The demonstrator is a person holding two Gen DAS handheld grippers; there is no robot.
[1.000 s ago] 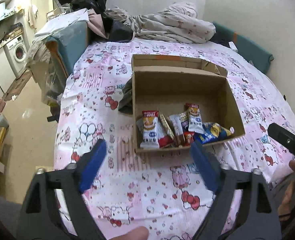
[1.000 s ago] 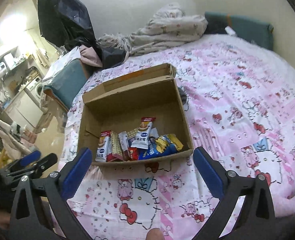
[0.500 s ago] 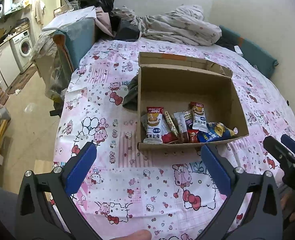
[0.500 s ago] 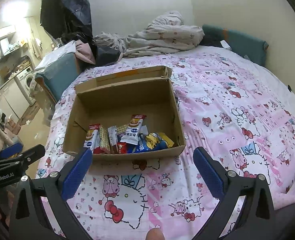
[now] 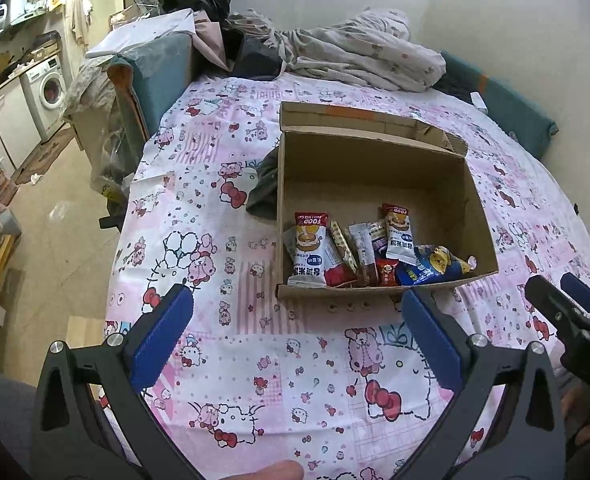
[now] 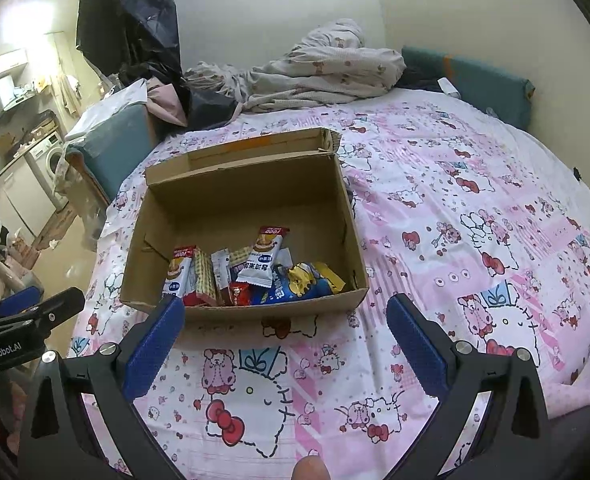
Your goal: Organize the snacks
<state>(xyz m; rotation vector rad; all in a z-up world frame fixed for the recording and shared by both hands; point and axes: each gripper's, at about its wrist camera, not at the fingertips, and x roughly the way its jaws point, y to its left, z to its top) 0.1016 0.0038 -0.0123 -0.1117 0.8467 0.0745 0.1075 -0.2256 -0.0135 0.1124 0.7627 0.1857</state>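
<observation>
1. My left gripper (image 5: 295,312) hangs with fingers spread wide, holding nothing, at the bottom of its frame.
2. My right gripper (image 6: 285,318) is likewise wide apart and empty.
3. The cardboard box (image 6: 199,222) on the bed (image 6: 475,216) sits mid-frame, snack packets (image 5: 375,248) along its near wall.
4. Since the earlier frames, both views have pulled back slightly; packets unmoved.

pink bed (image 5: 223,352), cardboard box (image 5: 375,168), rumpled blanket (image 5: 359,56)

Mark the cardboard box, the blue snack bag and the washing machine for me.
cardboard box (image 5: 375,168), left wrist view, bare inner back wall.
blue snack bag (image 6: 283,290), right wrist view, middle of the bag.
washing machine (image 5: 49,90), left wrist view, round door.
</observation>
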